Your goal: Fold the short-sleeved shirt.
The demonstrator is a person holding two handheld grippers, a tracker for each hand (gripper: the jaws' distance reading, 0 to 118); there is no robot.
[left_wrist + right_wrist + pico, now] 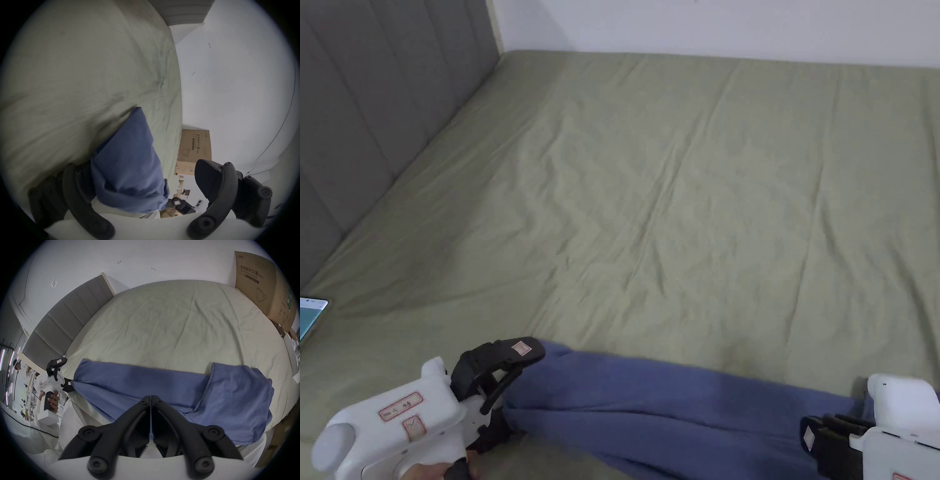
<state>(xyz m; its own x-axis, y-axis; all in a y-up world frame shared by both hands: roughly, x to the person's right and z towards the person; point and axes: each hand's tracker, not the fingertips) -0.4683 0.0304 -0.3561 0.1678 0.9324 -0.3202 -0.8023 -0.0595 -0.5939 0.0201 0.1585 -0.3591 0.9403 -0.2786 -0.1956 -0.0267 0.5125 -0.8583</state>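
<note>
A blue short-sleeved shirt (675, 406) lies as a long band along the near edge of the bed (675, 187). One sleeve (235, 394) spreads out at its right end. My left gripper (515, 390) is at the shirt's left end, jaws wide apart. In the left gripper view the shirt (129, 162) rests against one jaw while the other stands well clear, so the left gripper (137, 164) is open. My right gripper (151, 396) has its jaws pressed together on the shirt's near edge (146, 382). In the head view the right gripper (812, 437) sits at the shirt's right part.
The olive-green sheet stretches wide beyond the shirt. A grey padded headboard (362, 125) runs along the left, with a phone (309, 312) lying below it. Cardboard boxes (263, 288) lean at the bed's right side. A white wall is behind.
</note>
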